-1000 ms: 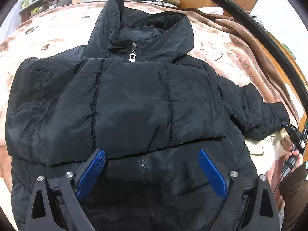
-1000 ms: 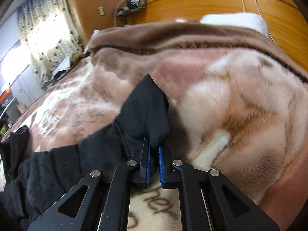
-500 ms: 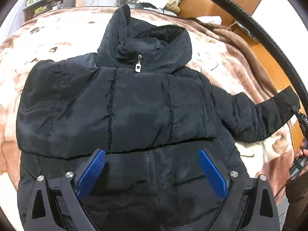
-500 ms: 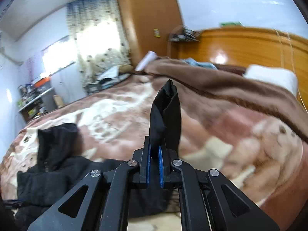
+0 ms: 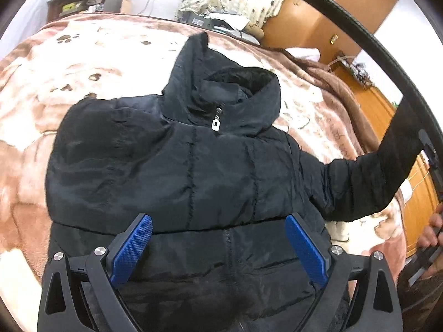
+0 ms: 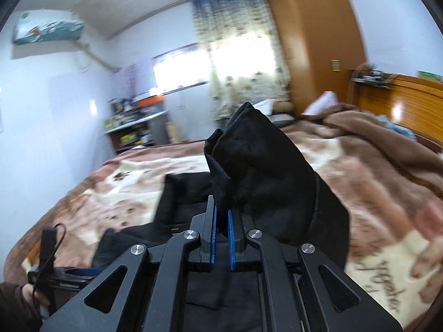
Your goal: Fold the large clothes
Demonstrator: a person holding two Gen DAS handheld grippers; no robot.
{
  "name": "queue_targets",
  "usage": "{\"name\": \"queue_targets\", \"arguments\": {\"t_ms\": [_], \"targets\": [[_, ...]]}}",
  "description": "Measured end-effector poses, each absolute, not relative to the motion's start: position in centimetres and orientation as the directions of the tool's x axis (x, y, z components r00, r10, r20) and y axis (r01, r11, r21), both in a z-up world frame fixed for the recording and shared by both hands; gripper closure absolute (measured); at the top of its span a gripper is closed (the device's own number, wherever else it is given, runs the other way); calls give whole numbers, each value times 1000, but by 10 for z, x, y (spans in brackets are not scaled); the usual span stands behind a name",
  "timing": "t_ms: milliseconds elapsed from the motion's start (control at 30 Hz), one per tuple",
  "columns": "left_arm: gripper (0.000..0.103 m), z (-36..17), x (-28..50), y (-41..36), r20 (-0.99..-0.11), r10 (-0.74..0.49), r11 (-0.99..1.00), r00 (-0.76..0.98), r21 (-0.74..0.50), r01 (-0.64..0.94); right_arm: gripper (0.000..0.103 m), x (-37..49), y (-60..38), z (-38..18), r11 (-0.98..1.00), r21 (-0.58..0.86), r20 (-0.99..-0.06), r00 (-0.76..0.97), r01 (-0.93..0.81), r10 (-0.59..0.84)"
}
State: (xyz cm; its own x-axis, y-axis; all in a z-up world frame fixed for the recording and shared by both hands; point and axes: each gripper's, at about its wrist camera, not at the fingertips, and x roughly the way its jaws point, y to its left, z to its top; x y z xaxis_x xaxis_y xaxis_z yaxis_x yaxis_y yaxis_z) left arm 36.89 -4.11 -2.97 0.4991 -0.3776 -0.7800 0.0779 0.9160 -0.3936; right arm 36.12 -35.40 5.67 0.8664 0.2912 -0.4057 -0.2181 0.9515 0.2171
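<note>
A black hooded puffer jacket point(image 5: 193, 166) lies front-up on the bed, zip closed, its hood point(image 5: 235, 94) pointing away. One sleeve is folded across the chest. The other sleeve point(image 5: 373, 177) rises off the blanket at the right, its cuff pinched in my right gripper point(image 5: 427, 149). In the right wrist view that gripper point(image 6: 221, 213) is shut on the cuff point(image 6: 263, 171), which stands up above the fingers. My left gripper point(image 5: 218, 221) hovers open over the jacket's lower front, nothing between its blue pads point(image 5: 133, 249).
A brown and cream plush blanket point(image 5: 69, 63) covers the bed. A wooden headboard point(image 6: 409, 102) and wardrobe point(image 6: 313, 41) stand to the right, a cluttered shelf point(image 6: 130, 127) at the far wall. A black cable point(image 5: 360, 41) arcs across the left wrist view. A hand point(image 5: 432, 232) shows at right.
My right gripper has lifted the sleeve cuff off the blanket and swung round to face the jacket. The left gripper has drawn back and up a little, still open.
</note>
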Motion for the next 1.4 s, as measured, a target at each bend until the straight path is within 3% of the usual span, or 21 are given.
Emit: {"name": "queue_targets", "arguments": {"t_ms": [467,867,933,1000,1067,1233,1400], "targets": [[6,-30,355,42,-750,-346,894,563,-446,-44,96,379,-215,-7,835,356,-471,692,-420,548],[6,-49,361,81,-763,-338,872,551,-474,-122,93,392,-170,-84,811,422,-614,530,-406,584],[6,-51,363,78,-761,-359,865,541,-489,-115,82,393,-177,-88,803,455,-621,509,-385,596],[6,-53,366,75,-753,-385,848,533,-516,-117,63,392,-186,-85,800,471,-616,511,-372,600],[6,-53,370,68,-753,-391,847,529,-520,-115,54,388,-195,-79,787,494,-602,508,-370,616],[6,-51,381,44,-757,-415,849,504,-522,-84,51,377,-230,-57,768,532,-546,548,-358,634],[6,-58,404,15,-780,-421,862,463,-503,-65,49,373,-297,-46,860,460,-580,659,-220,479]]}}
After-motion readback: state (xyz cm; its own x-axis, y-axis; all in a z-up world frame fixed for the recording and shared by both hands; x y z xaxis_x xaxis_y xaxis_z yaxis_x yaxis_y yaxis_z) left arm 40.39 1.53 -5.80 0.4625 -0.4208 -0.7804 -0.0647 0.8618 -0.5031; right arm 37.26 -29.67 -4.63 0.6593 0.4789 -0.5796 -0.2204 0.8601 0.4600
